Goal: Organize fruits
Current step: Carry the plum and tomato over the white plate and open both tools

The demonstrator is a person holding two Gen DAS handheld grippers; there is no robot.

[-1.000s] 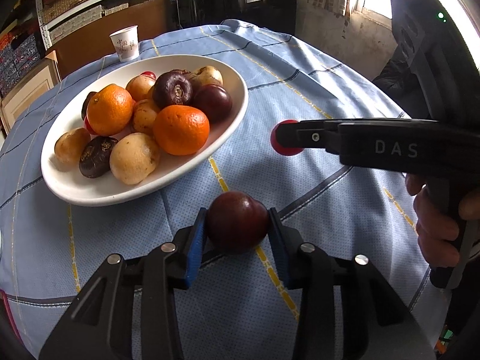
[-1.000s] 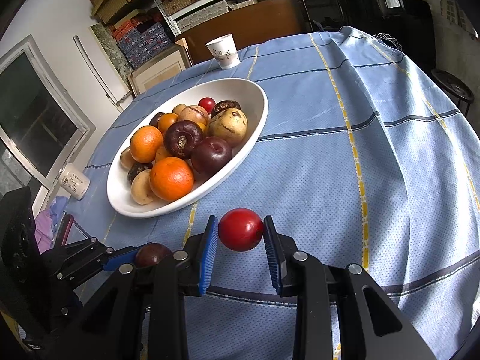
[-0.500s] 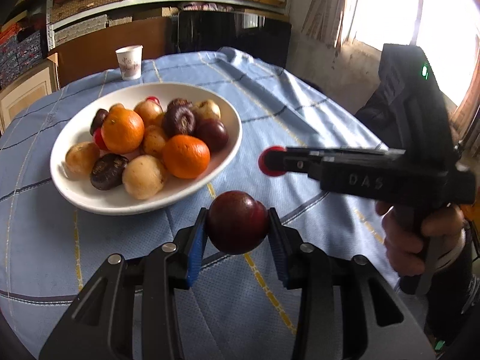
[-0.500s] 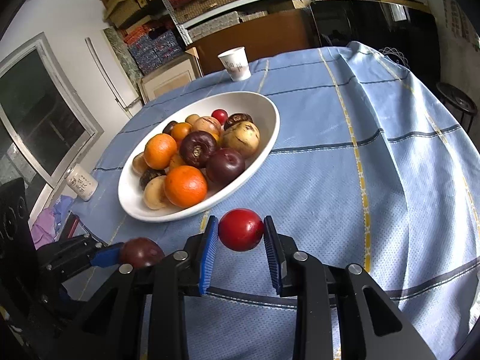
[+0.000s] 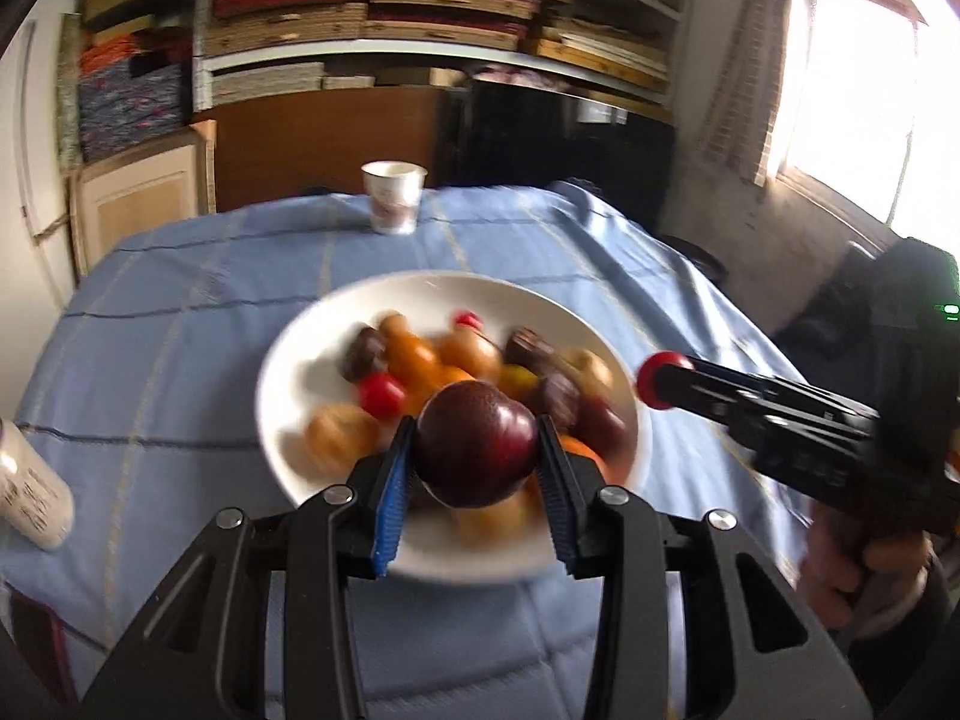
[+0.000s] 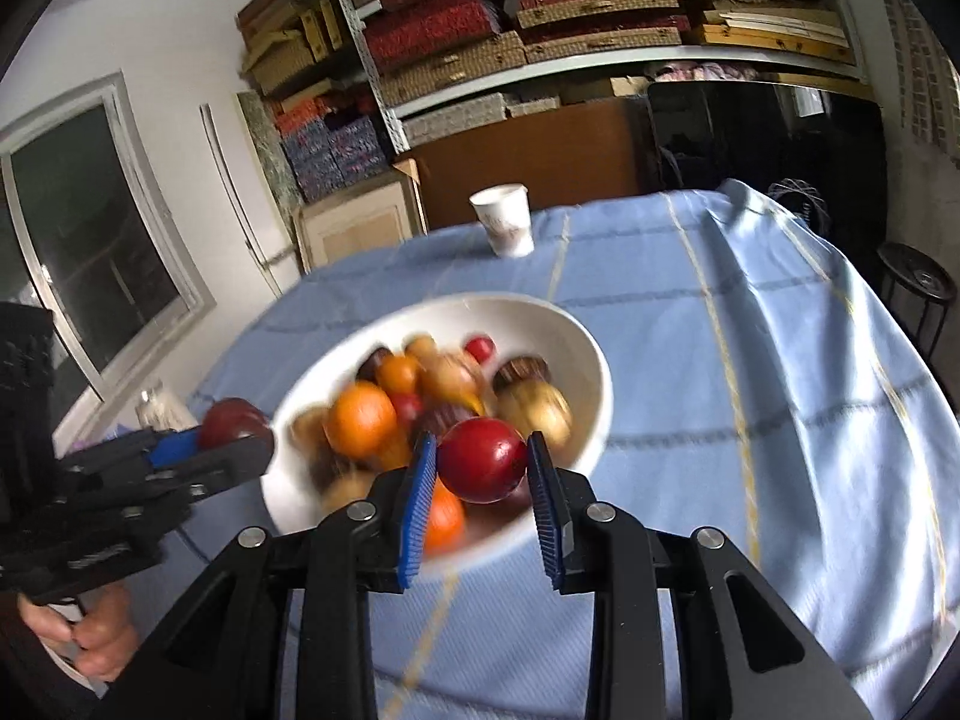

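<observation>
Fruit-sorting, mid-carry. Left gripper [image 5: 477,450] with jaws narrowed onto a dark plum [image 5: 477,444], pads pressed to both flanks; right gripper [image 6: 482,468] likewise clamped on a red fruit [image 6: 483,459] — smaller, glossier.

Change over the last second: both grippers raised from low above the cloth and swung toward the bowl [image 5: 300,360]. A second ago, plum and red fruit hung over bare blue tablecloth [image 5: 180,312], short of the near rim; now each sits in line with the heap inside, as seen from its own wrist camera. Jaw gaps unchanged throughout, so no slip and no release yet. Background blurred in both views, consistent with fast travel.

Cross-views: right gripper's tip with the red fruit seen from the left camera [image 5: 660,381], just beside the bowl's right rim; left gripper's plum seen from the right camera [image 6: 231,423], just beside the left rim. Hence both loads probably near the rim rather than over the centre — true height above the pile not readable.

Bowl contents: oranges [image 6: 360,420], tan fruits, dark ones, a small red one at the back; already crowded. Paper cup [image 5: 393,197] beyond on the worktop, well apart; a second white cup [image 5: 30,492] at the left edge.

Meaning for the task: pickup finished, transport nearly so; placement remaining. Likely risk — a round fruit set on a full mound rolling off.
</observation>
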